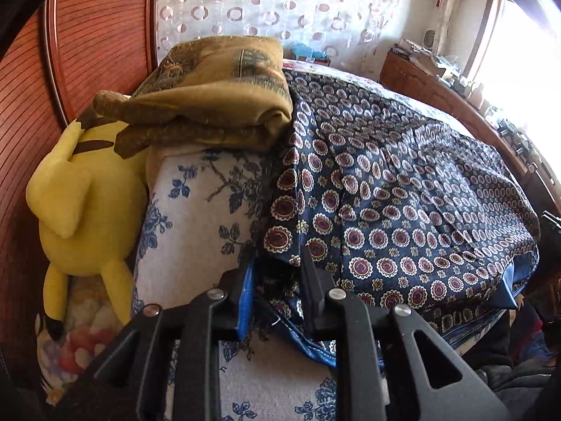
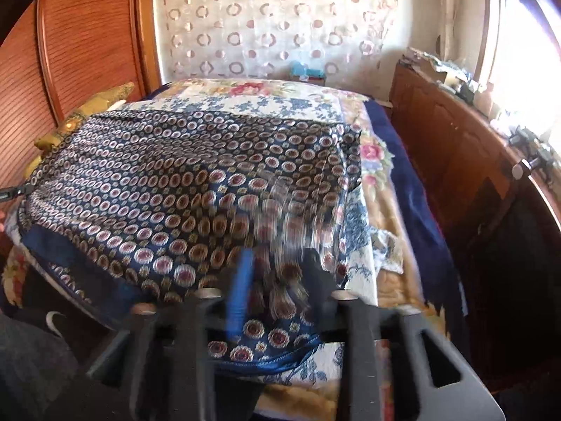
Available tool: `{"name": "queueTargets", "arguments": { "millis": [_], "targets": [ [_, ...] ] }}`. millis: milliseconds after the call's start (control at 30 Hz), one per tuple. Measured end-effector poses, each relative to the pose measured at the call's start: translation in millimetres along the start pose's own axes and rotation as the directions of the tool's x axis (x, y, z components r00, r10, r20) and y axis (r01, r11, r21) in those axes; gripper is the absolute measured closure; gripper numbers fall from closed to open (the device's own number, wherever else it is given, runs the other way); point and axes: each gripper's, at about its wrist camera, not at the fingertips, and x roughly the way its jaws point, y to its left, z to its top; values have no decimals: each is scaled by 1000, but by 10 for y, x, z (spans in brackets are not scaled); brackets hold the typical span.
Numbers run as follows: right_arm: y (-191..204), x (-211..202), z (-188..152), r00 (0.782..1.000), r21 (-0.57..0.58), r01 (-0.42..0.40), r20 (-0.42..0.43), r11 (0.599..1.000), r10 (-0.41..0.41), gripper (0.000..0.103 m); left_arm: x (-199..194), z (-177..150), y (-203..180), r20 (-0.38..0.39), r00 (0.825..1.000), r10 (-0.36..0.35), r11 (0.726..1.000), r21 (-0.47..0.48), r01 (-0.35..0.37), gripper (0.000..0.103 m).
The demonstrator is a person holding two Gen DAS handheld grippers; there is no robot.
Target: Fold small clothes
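Observation:
A dark blue garment [image 1: 385,182] printed with red and white medallions lies spread over the bed; in the right wrist view the garment [image 2: 175,175] fills the middle. My left gripper [image 1: 277,259] sits at its near left corner, jaws apart, with the cloth's hem loose between the fingers. My right gripper [image 2: 280,259] is at the near right corner, blurred, its jaws standing wider apart with a fold of the cloth lying between them. Neither pair of pads presses on the fabric.
The bedspread [image 1: 196,217] is white with blue flowers. A yellow plush toy [image 1: 77,203] and a folded ochre blanket [image 1: 217,98] lie at the left by a wooden panel [image 1: 98,35]. A wooden cabinet [image 2: 448,147] with clutter runs along the right under a bright window.

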Motion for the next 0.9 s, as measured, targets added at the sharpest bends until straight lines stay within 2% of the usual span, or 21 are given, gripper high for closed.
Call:
{"name": "queueTargets", "arguments": {
  "millis": [100, 500, 633, 900],
  "targets": [
    [43, 36, 40, 1000, -3, -7, 5, 1000, 7, 51, -6, 1, 5, 1, 1000, 2, 1000, -3, -2, 82],
    [449, 269, 88, 996, -43, -84, 9, 996, 84, 49, -38, -41, -49, -7, 1000, 3, 1000, -4, -3, 80],
    [536, 399, 112, 993, -30, -119, 1, 992, 119, 40, -30, -32, -76, -12, 1000, 11, 1000, 13, -11, 78],
    [610, 604, 95, 992, -26, -122, -34, 992, 121, 38, -33, -52, -77, 5, 1000, 8, 1000, 5, -8, 77]
  ]
}}
